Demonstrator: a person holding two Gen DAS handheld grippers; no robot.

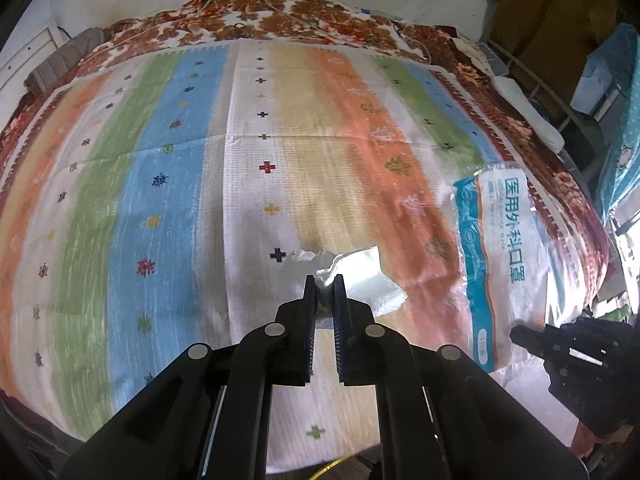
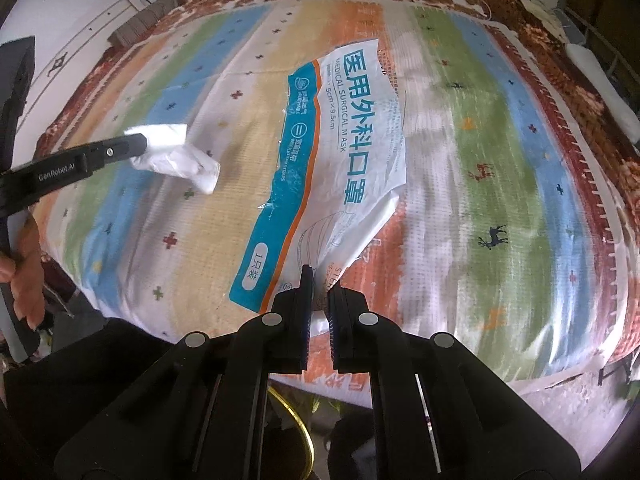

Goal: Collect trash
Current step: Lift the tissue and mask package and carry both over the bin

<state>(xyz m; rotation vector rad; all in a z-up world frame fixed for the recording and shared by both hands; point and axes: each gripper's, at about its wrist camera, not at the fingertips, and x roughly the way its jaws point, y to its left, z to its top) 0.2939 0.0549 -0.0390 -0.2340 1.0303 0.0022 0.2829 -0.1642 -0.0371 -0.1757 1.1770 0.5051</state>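
Note:
My left gripper (image 1: 324, 280) is shut on a crumpled white tissue (image 1: 360, 280) and holds it just above the striped bedspread (image 1: 160, 200). The tissue also shows in the right wrist view (image 2: 180, 156), pinched by the left gripper (image 2: 138, 145). My right gripper (image 2: 320, 280) is shut on the lower edge of a white and teal surgical mask wrapper (image 2: 336, 152), which hangs over the bedspread (image 2: 500, 160). In the left wrist view the wrapper (image 1: 492, 260) is at the right, with the right gripper (image 1: 520, 334) below it.
A flowered brown blanket (image 1: 280, 16) lies under the striped spread and shows along its far and right edges. A grey rolled cloth (image 1: 60, 60) lies at the far left. A metal bed rail (image 1: 540, 84) and a teal cloth (image 1: 624, 140) are at the right.

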